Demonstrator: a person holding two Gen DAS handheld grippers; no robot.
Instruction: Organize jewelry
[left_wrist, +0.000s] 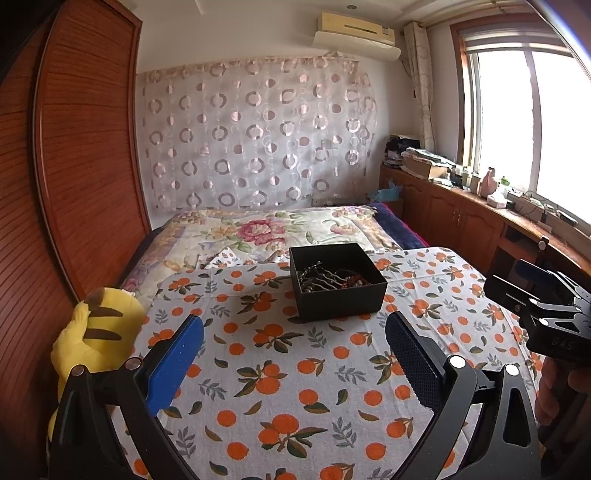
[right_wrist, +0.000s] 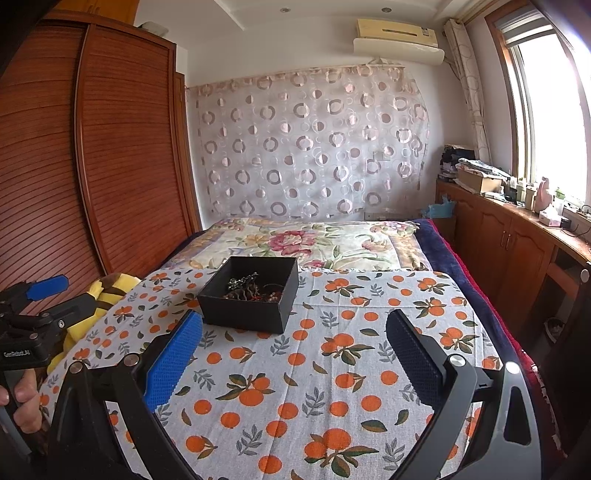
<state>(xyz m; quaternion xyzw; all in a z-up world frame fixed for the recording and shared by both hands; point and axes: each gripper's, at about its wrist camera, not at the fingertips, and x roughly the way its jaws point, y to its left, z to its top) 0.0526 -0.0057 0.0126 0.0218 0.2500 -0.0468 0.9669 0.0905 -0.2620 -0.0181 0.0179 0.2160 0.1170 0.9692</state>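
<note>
A black open box (left_wrist: 345, 295) stands on the orange-print cloth (left_wrist: 295, 387) and holds a tangle of jewelry (left_wrist: 332, 277), metal pieces and red beads. In the right wrist view the box (right_wrist: 243, 308) sits ahead and left, with the jewelry (right_wrist: 255, 288) inside. My left gripper (left_wrist: 295, 332) is open and empty, just short of the box. My right gripper (right_wrist: 295, 326) is open and empty, with the box by its left fingertip. The right gripper also shows at the left wrist view's right edge (left_wrist: 546, 310); the left gripper shows at the right wrist view's left edge (right_wrist: 40, 295).
A yellow striped plush toy (left_wrist: 96, 339) lies at the cloth's left edge. Behind the cloth is a floral bedspread (left_wrist: 266, 229). A wooden wardrobe (left_wrist: 74, 166) stands on the left, and a cluttered wooden cabinet (left_wrist: 461, 206) runs under the window on the right.
</note>
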